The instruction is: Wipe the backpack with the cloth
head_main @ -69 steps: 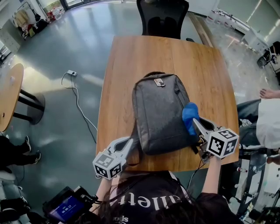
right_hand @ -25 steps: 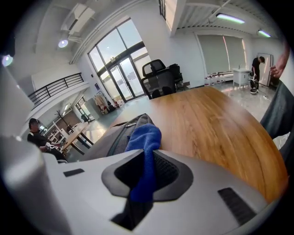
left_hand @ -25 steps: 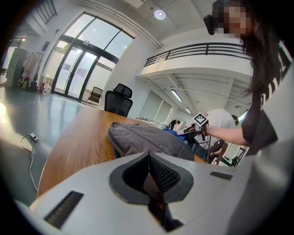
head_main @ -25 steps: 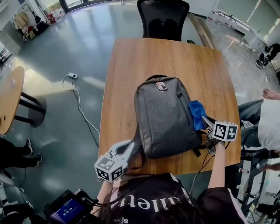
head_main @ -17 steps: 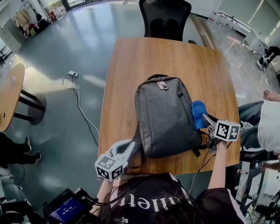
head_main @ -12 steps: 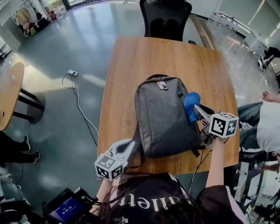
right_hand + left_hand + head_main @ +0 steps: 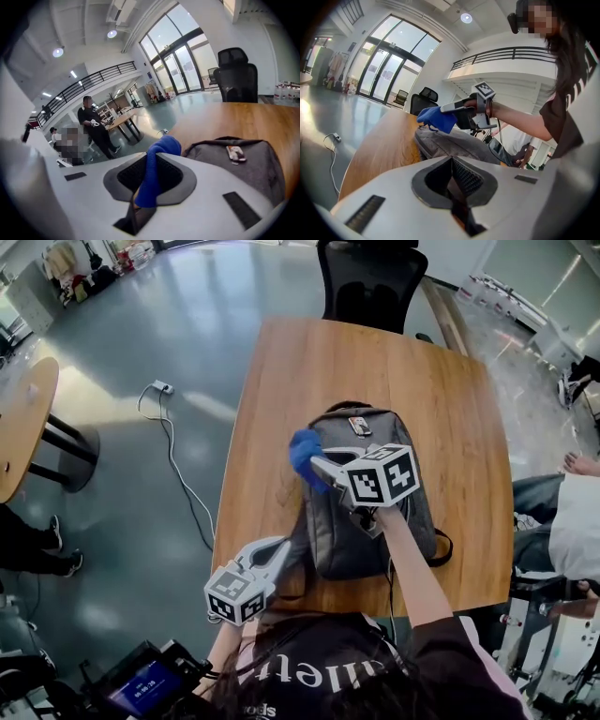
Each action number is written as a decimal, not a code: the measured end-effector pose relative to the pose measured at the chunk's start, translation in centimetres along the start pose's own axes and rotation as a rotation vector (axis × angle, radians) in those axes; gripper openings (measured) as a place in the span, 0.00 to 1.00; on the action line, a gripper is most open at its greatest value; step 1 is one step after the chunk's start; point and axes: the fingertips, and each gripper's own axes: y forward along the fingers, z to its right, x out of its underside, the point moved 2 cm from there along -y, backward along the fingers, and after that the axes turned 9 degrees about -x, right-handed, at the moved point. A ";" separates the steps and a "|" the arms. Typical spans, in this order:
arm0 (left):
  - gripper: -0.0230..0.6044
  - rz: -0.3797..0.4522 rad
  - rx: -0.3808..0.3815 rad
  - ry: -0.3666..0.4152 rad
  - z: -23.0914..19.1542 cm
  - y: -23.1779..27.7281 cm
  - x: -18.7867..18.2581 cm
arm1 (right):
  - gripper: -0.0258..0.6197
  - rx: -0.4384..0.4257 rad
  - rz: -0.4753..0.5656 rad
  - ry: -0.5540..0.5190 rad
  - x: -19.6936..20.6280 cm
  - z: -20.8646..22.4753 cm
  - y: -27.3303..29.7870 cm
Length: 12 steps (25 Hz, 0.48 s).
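Looks mid-wipe: right gripper clamped on blue cloth at left side of grey fabric backpack by wooden table's near edge; left gripper jaws together, empty; next prob. drag cloth across w/ pressure.

Glossy grey floor, wooden table, black chair, tall windows.

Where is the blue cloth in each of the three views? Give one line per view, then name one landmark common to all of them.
Head view: cloth left of centre, at the backpack's upper left edge, in the right gripper.
Left gripper view: cloth left of centre, above the backpack.
Right gripper view: cloth at bottom centre, between the jaws.
Shared landmark: the backpack, in all three views.
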 end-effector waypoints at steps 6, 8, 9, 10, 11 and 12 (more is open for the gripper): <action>0.04 0.011 -0.024 -0.016 -0.8 -0.4 0.2 | 0.14 -0.014 -0.159 0.018 3.9 0.5 4.2; 0.04 0.010 -0.026 -0.018 -1.0 -0.4 0.4 | 0.14 0.008 -0.149 0.019 3.7 1.1 3.3; 0.04 0.008 -0.027 -0.018 -1.0 -0.4 0.5 | 0.14 0.019 -0.139 0.018 3.5 1.4 2.6; 0.04 0.006 -0.026 -0.018 -1.0 -0.4 0.6 | 0.14 0.029 -0.129 0.015 3.1 1.7 1.8; 0.04 0.003 -0.023 -0.017 -0.9 -0.4 0.6 | 0.14 0.041 -0.120 0.011 2.8 2.0 0.9; 0.04 0.002 -0.018 -0.015 -0.7 -0.3 0.6 | 0.14 0.055 -0.112 0.010 2.7 2.5 -0.1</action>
